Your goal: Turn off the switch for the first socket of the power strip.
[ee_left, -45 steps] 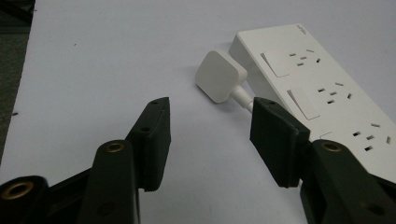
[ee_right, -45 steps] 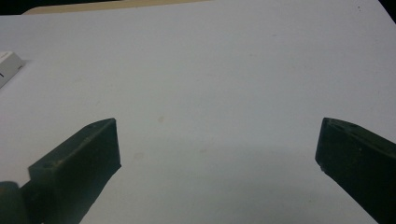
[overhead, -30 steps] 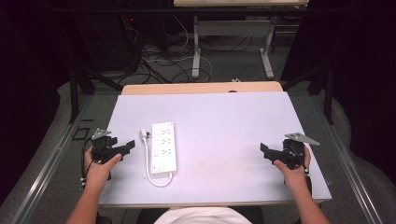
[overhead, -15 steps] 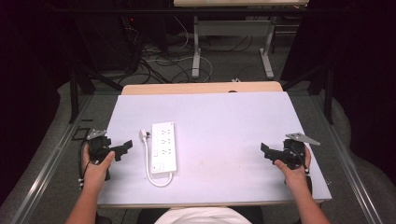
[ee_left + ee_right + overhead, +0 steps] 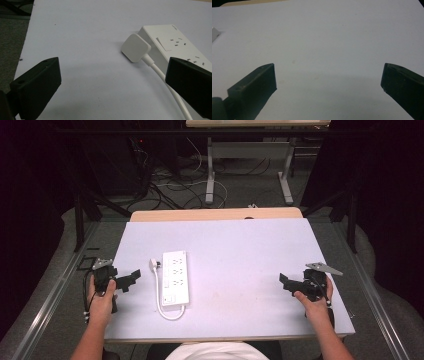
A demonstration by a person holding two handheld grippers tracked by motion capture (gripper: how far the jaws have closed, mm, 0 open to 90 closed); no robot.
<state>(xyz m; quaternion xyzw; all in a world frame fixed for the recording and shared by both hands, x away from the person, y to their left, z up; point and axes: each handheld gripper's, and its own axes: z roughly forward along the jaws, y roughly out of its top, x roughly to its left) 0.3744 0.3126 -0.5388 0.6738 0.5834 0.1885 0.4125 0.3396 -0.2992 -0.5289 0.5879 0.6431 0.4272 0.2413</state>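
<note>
Lying flat on the pale table (image 5: 250,250), left of centre, a white power strip (image 5: 175,277) is seen with its cord (image 5: 167,312) looped round its near end and the white plug (image 5: 135,47) resting just beside its far left corner. The left gripper (image 5: 131,279), held at the table's left edge near the strip, is pictured with jaws just opened wide and nothing between them. The right gripper (image 5: 286,282), well apart at the right edge, is likewise spread wide and empty.
</note>
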